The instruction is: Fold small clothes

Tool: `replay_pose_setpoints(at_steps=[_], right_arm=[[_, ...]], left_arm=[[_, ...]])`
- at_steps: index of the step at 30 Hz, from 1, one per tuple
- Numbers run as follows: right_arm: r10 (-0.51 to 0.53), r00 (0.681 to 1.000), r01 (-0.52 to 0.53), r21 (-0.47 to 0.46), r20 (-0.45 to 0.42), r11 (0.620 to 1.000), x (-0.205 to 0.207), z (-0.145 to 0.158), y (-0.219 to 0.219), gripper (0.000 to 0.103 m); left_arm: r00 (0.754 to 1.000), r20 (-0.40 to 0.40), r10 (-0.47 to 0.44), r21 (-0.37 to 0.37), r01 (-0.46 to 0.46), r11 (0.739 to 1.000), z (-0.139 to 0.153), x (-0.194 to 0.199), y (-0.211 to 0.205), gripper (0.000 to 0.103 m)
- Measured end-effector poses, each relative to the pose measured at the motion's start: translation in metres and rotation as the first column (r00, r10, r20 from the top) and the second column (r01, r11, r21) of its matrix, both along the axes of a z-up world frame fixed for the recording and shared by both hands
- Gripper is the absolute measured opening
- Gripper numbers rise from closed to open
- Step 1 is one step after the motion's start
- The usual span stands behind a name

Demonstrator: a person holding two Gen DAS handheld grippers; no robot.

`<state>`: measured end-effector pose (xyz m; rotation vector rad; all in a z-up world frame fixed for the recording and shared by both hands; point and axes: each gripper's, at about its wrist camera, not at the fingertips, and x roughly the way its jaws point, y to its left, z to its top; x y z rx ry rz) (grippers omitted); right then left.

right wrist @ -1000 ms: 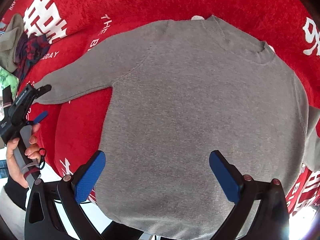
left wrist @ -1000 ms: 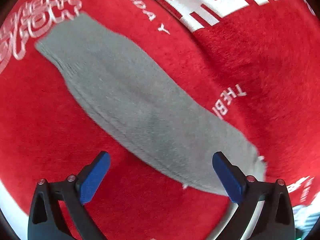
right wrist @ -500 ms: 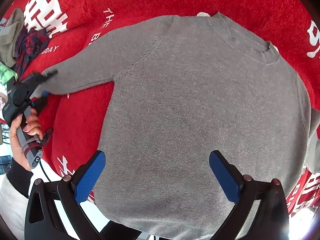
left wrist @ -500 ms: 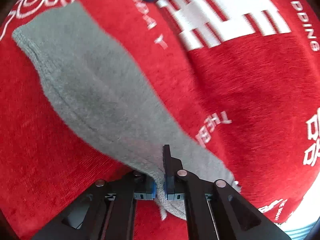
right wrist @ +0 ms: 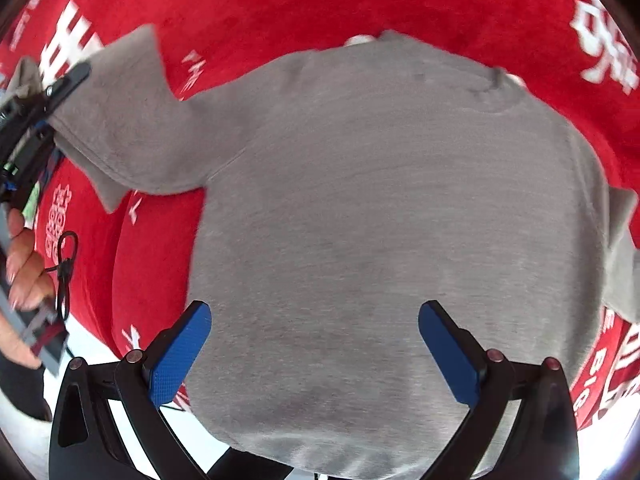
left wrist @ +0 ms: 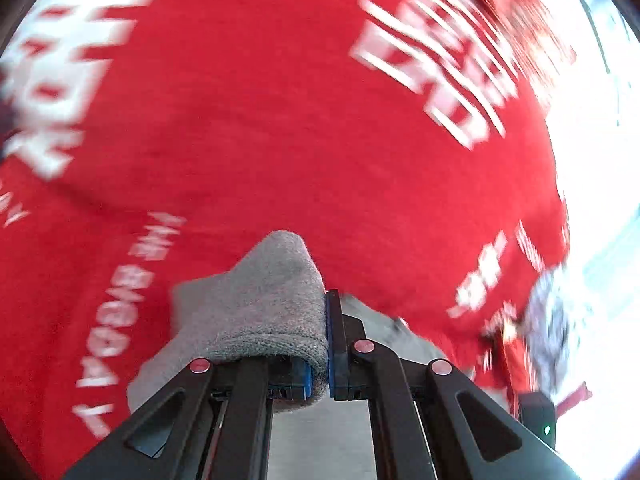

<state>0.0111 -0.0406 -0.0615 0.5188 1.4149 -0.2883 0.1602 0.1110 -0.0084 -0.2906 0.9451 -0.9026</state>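
A small grey knit sweater (right wrist: 380,208) lies flat on a red cloth (right wrist: 304,4) with white lettering. My left gripper (left wrist: 320,360) is shut on the cuff of the sweater's left sleeve (left wrist: 264,312), which drapes over the left finger. In the right wrist view the left gripper (right wrist: 44,108) holds that sleeve (right wrist: 124,120) lifted and bent toward the body. My right gripper (right wrist: 312,352) is open and empty, hovering over the sweater's lower body near the hem.
The red cloth (left wrist: 280,120) covers the whole work surface. Its edge and a bright white area (left wrist: 600,240) lie to the right in the left wrist view. A dark bundle of other clothes (right wrist: 24,76) sits at the far left.
My left gripper closed on the sleeve cuff, then lifted it and swung it toward the sweater body. The sleeve is now bent upward. The right gripper stayed open in place.
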Motion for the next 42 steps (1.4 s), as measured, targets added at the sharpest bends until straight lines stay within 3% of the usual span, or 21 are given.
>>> replay_pose_setpoints(at_steps=[2,6,10,12,13,14,20,24,26,31,34,37,39,42], right_arm=[[-0.052,0.999,0.053,-0.013,0.012,0.999,-0.014,0.006,-0.021,0.103],[-0.158,0.987,0.158,-0.032,0.014,0.987,-0.045,0.008,-0.059,0.103],[-0.244,0.970,0.243,-0.043,-0.021,0.969,-0.078,-0.002,-0.095,0.103],[-0.269,0.962,0.267,-0.043,-0.035,0.963,-0.092,-0.007,-0.106,0.103],[-0.281,0.959,0.280,-0.041,-0.042,0.959,-0.099,-0.010,-0.111,0.103],[-0.289,0.956,0.288,-0.039,-0.045,0.957,-0.103,-0.012,-0.115,0.103],[-0.297,0.954,0.296,-0.036,-0.050,0.955,-0.110,-0.020,-0.124,0.103],[-0.243,0.970,0.242,-0.071,-0.010,0.968,-0.094,-0.010,-0.125,0.103],[-0.182,0.983,0.183,-0.113,0.022,0.976,-0.080,-0.002,-0.120,0.103],[0.075,0.991,-0.051,-0.209,0.107,0.977,-0.022,0.014,-0.087,0.103],[0.277,0.952,-0.237,-0.257,0.132,0.937,0.015,0.012,-0.052,0.103],[0.475,0.874,-0.426,-0.306,0.105,0.851,0.046,-0.003,-0.009,0.103],[0.553,0.830,-0.503,-0.331,0.071,0.798,0.061,-0.017,0.013,0.103],[0.615,0.788,-0.571,-0.379,-0.005,0.728,0.076,-0.038,0.035,0.102]], left_arm=[[0.996,0.031,-0.084,0.061,0.082,0.995,0.002,-0.022,-0.048,0.006],[0.975,-0.005,-0.221,0.163,0.219,0.962,-0.021,-0.060,-0.128,0.006],[0.954,-0.027,-0.299,0.423,0.282,0.861,-0.061,-0.100,-0.190,0.006],[0.959,0.007,-0.285,0.482,0.246,0.841,-0.069,-0.115,-0.196,0.031],[0.962,0.022,-0.271,0.491,0.225,0.841,-0.070,-0.121,-0.196,0.078],[0.969,0.040,-0.244,0.495,0.193,0.847,-0.068,-0.126,-0.195,0.101],[0.982,0.099,-0.163,0.534,0.086,0.841,-0.048,-0.135,-0.179,0.102],[0.995,0.074,-0.062,0.505,0.016,0.863,-0.025,-0.118,-0.146,0.102],[0.998,0.056,-0.032,0.525,-0.003,0.851,-0.018,-0.110,-0.127,0.102],[0.993,0.112,0.024,0.594,-0.087,0.800,-0.004,-0.095,-0.080,0.102],[0.990,0.102,0.096,0.641,-0.139,0.754,-0.010,-0.071,-0.052,0.102],[0.985,0.074,0.154,0.674,-0.164,0.721,-0.020,-0.044,-0.030,0.102],[0.982,0.068,0.179,0.693,-0.175,0.699,-0.030,-0.034,-0.022,0.102],[0.982,0.052,0.182,0.708,-0.165,0.687,-0.056,-0.021,-0.022,0.102]])
